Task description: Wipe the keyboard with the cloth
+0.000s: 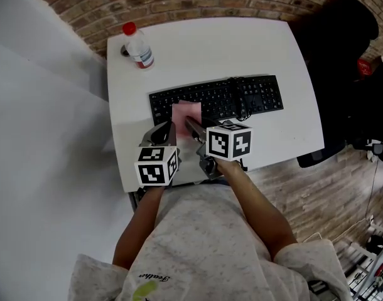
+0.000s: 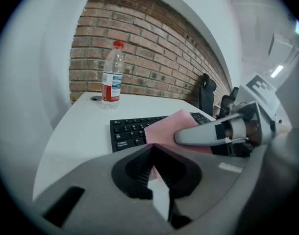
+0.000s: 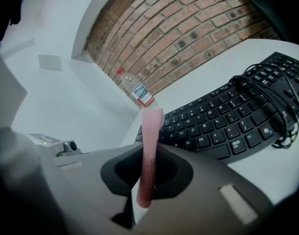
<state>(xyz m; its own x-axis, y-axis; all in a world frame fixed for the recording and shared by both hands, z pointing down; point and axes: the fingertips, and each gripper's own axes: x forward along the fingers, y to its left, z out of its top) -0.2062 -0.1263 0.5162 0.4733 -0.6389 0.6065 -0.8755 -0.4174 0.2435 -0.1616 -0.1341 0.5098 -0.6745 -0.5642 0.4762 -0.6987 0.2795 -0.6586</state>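
Note:
A black keyboard (image 1: 242, 96) (image 2: 127, 129) (image 3: 228, 116) lies across the white table (image 1: 210, 49). A pink cloth (image 1: 186, 113) (image 2: 166, 126) (image 3: 150, 131) is held up over the keyboard's left end. My right gripper (image 1: 190, 125) (image 3: 150, 148) is shut on the cloth, which shows edge-on between its jaws. My left gripper (image 1: 169, 129) (image 2: 152, 149) sits close beside it on the left. Its jaws are closed, with a strip of the cloth caught at their tip. The left gripper view also shows one grey finger (image 2: 203, 133) of the right gripper lying against the cloth.
A clear water bottle (image 1: 139, 47) (image 2: 112, 80) (image 3: 138, 93) with a red cap stands at the table's far left corner. A black cable (image 1: 242, 108) (image 3: 272, 102) is looped over the keyboard's right part. A black chair (image 1: 342, 74) stands to the right of the table. A brick wall runs behind.

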